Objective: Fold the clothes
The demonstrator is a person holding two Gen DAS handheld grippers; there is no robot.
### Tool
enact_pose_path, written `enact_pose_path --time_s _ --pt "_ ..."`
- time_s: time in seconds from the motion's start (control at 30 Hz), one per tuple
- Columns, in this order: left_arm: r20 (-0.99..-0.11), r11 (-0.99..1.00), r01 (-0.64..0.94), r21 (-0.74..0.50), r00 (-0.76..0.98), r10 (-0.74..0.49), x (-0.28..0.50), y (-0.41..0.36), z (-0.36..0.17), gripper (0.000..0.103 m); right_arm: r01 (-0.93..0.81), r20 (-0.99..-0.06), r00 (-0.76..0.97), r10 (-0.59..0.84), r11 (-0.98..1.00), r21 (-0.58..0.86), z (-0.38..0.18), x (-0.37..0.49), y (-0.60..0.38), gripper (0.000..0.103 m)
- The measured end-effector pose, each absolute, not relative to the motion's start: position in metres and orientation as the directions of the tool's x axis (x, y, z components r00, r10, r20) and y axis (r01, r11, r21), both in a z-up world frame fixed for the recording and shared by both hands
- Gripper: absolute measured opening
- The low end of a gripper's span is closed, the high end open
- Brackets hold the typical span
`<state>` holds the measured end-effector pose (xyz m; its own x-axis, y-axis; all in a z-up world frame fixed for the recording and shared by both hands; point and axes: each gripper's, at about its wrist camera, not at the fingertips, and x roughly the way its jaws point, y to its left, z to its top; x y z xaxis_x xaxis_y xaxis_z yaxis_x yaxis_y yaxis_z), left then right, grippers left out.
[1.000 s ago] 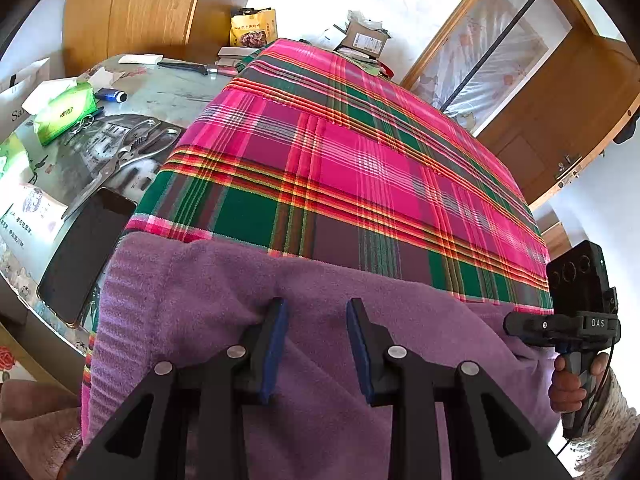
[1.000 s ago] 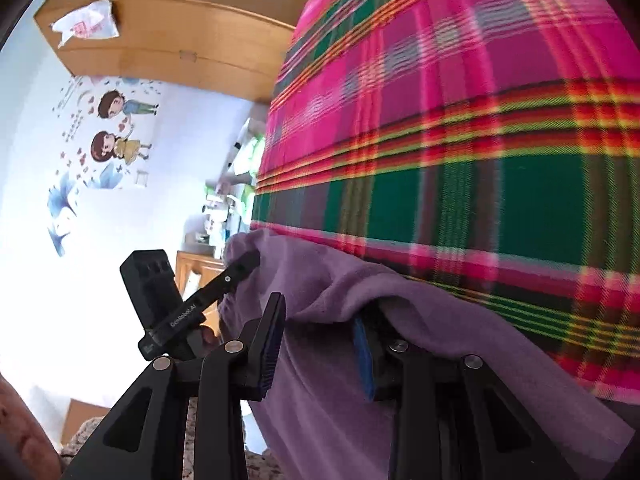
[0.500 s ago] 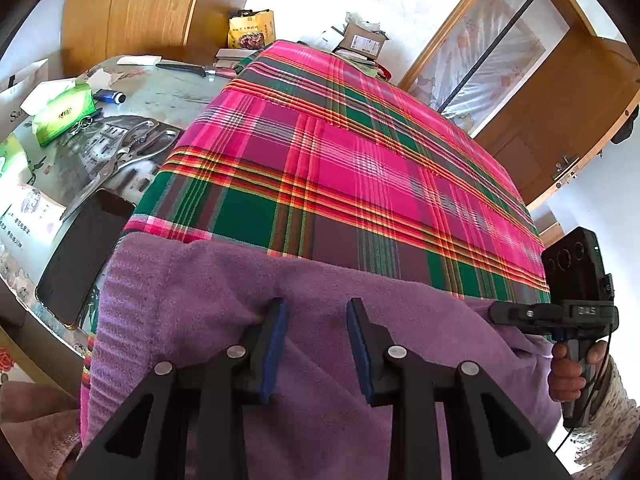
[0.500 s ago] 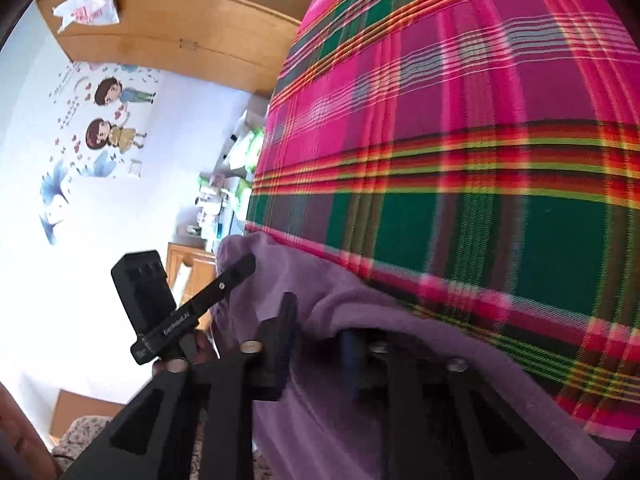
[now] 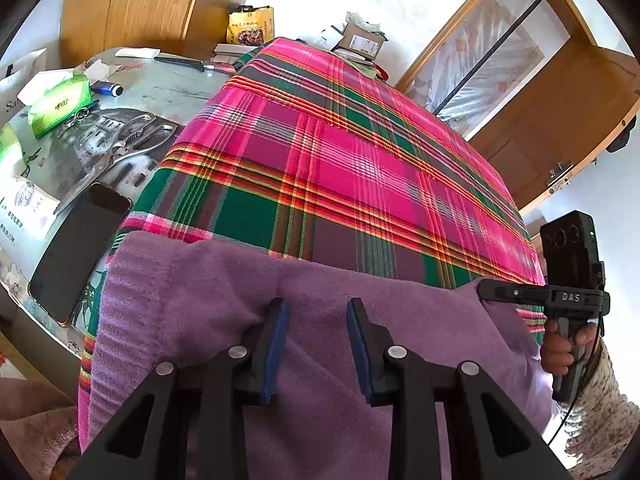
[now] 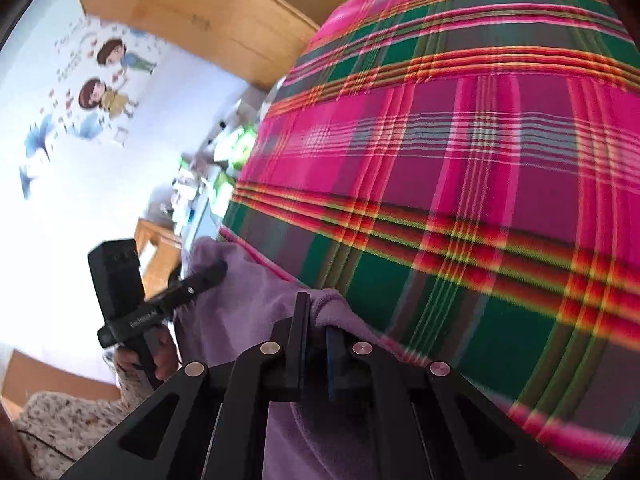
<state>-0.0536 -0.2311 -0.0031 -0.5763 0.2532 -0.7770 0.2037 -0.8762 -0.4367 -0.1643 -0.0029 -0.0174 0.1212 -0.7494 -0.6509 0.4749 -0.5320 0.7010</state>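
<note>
on plaid cloth (image 5: 340,168), fuzzy purple garment (image 5: 224,288)

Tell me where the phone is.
In the left wrist view, the phone lies on the table's left side, just left of the plaid cloth and the purple garment, below the scissors.

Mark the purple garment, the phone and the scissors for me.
purple garment (image 5: 224,280): left wrist view, flat upper-left part near its edge.
phone (image 5: 78,252): left wrist view, middle of the dark screen.
scissors (image 5: 132,142): left wrist view, metal near the pivot.
</note>
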Motion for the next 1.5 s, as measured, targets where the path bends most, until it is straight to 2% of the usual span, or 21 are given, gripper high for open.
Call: enact_pose_path --time_s 0.23,0.3,0.43,0.7,0.83,0.9,0.97,1.0,1.33,1.5 --pt "-0.774 -0.871 0.209 -0.444 -0.579 0.256 -0.056 -0.233 -0.003 0.031 0.425 -0.595 0.199 -0.779 -0.478 0.769 -0.02 -0.173 0.003 0.009" --pt "-0.774 -0.871 0.21 -0.443 -0.579 0.255 -0.057 -0.233 -0.003 0.031 0.447 -0.614 0.211 -0.761 -0.483 0.753 -0.016 -0.171 0.0 0.01" --pt "-0.773 -0.871 0.209 -0.444 -0.582 0.254 -0.057 -0.234 -0.004 0.031 0.525 -0.68 0.219 -0.7 -0.503 0.686 -0.005 -0.161 -0.007 0.018" --pt "-0.769 -0.871 0.208 -0.445 -0.587 0.253 -0.056 -0.233 -0.004 0.031 0.607 -0.771 0.205 -0.603 -0.539 0.583 -0.003 -0.147 -0.01 0.024" --pt "-0.768 -0.871 0.209 -0.445 -0.589 0.251 -0.056 -0.233 -0.004 0.031 0.586 -0.761 0.215 -0.612 -0.543 0.602 -0.009 -0.146 -0.014 0.025" --pt "-0.767 -0.871 0.209 -0.445 -0.59 0.25 -0.055 -0.232 -0.004 0.031 0.579 -0.762 0.211 -0.612 -0.55 0.602 -0.011 -0.145 -0.016 0.024" --pt "-0.766 -0.871 0.207 -0.446 -0.592 0.252 -0.055 -0.232 -0.004 0.031 0.579 -0.768 0.204 -0.608 -0.557 0.595 -0.011 -0.143 -0.014 0.016" --pt "-0.765 -0.87 0.206 -0.448 -0.592 0.254 -0.055 -0.233 -0.004 0.031 0.583 -0.773 0.2 -0.602 -0.561 0.588 -0.01 -0.141 -0.013 0.008" --pt "-0.758 -0.864 0.2 -0.462 -0.595 0.267 -0.055 -0.235 -0.005 0.031 0.634 -0.792 0.1 -0.602 -0.575 0.517 0.015 -0.159 -0.017 0.007" --pt "-0.755 -0.862 0.199 -0.467 -0.597 0.271 -0.055 -0.235 -0.005 0.031 0.668 -0.825 0.107 -0.555 -0.575 0.473 0.003 -0.172 -0.029 0.006"
